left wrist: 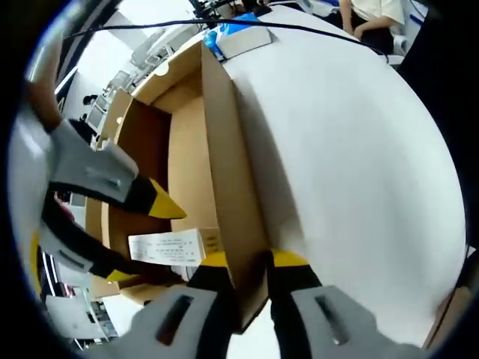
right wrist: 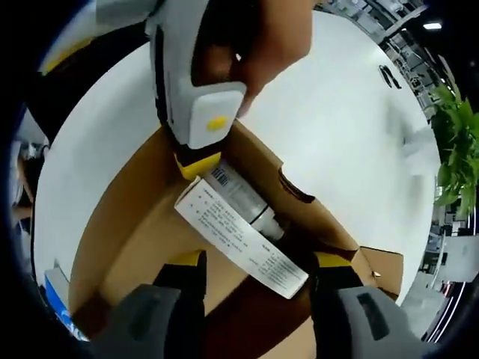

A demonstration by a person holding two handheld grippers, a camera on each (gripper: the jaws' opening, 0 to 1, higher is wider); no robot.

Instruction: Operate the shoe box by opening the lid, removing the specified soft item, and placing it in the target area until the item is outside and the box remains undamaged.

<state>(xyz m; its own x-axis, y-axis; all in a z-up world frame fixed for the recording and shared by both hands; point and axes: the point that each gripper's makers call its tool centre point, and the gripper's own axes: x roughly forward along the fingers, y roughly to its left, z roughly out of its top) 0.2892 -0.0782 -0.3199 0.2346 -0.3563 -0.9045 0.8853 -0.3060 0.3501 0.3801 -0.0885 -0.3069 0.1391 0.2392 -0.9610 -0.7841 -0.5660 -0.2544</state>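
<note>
1. Left gripper view looks along the open shoe box, which lies on a white table; the left gripper has its yellow-tipped jaws straddling the cardboard side wall, one inside and one outside, pressed close on it.
2. Right gripper view looks down into the box. The right gripper has its jaws spread wide, either side of a white labelled pack that lies on the box floor beside a pale cylindrical item.
3. The soft item named by the task I cannot pick out for certain (the white pack looks the likeliest); either way it is inside the box, not on the table.
4. To do this well, I'd say the left grip should only steady the wall, not crush it.
5. The right jaws should come down square over the pack's narrow width, close gently, then lift straight up clear of the wall and of the left gripper overhead.
</note>
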